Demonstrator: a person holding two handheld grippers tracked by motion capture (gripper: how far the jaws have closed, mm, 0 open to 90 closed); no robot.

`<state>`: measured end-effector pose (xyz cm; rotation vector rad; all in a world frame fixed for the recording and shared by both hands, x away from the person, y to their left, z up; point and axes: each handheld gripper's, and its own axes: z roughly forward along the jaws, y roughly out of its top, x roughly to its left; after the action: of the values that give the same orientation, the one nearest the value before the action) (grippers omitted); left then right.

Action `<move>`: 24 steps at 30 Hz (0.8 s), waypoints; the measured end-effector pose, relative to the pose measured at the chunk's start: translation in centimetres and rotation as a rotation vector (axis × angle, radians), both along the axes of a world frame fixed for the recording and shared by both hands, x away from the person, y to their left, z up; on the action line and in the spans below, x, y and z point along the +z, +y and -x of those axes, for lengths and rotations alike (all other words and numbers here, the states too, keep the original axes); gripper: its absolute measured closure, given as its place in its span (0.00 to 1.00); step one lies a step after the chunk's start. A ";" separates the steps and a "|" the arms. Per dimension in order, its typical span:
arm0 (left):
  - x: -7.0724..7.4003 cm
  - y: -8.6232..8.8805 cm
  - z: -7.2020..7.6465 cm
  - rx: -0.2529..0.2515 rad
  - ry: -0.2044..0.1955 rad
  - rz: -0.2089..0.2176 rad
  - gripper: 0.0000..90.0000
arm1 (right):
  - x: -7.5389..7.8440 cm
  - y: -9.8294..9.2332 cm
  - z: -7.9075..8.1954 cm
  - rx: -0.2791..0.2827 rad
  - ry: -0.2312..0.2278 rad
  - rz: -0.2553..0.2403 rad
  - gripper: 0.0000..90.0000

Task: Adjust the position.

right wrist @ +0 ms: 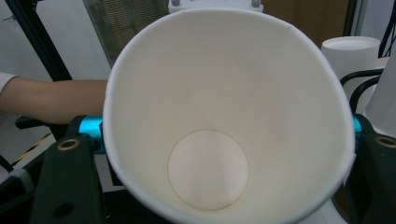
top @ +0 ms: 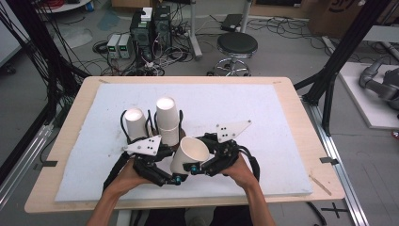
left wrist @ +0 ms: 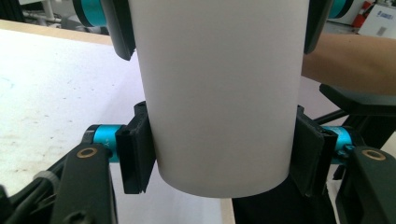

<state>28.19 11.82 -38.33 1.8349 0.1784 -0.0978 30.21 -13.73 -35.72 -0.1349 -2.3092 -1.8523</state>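
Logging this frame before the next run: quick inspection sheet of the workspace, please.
Surface: white foam sheet on a wooden table.
Job's things: one white paper cup tilted, held off the sheet; upside-down cup and a stack of upside-down cups behind it.
Clutter: dark round holder under the stack, details unclear.
Grippers: left tool has pads against the held cup's base end; right tool is clamped on the same cup near its rim.
Cables: black tool cables loop beside the standing cups.
Surroundings: round stool, floor electronics with tangled wires.

Tilted cup (top: 190, 153) between both tools, before two upturned cup stacks (top: 167, 120) (on the table (top: 291, 141)).
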 end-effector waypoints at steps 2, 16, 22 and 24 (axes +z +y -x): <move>0.2 -0.1 0.0 0.048 0.023 -0.027 0.13 | 0.1 -0.1 0.0 -0.007 -0.008 0.000 0.31; 0.4 0.7 -0.2 0.082 0.031 -0.057 0.11 | 0.3 -0.6 -0.1 -0.027 -0.015 0.000 0.32; 0.7 1.6 0.2 0.101 0.002 -0.123 0.15 | 0.5 -0.8 -0.1 -0.037 -0.020 0.006 0.32; 0.7 2.1 0.4 0.100 -0.017 -0.144 0.15 | 0.6 -1.0 0.0 -0.044 -0.024 0.012 0.32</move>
<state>27.82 13.92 -37.58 1.9656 0.2711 0.0012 30.24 -14.68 -35.16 -0.1682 -2.3518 -1.8712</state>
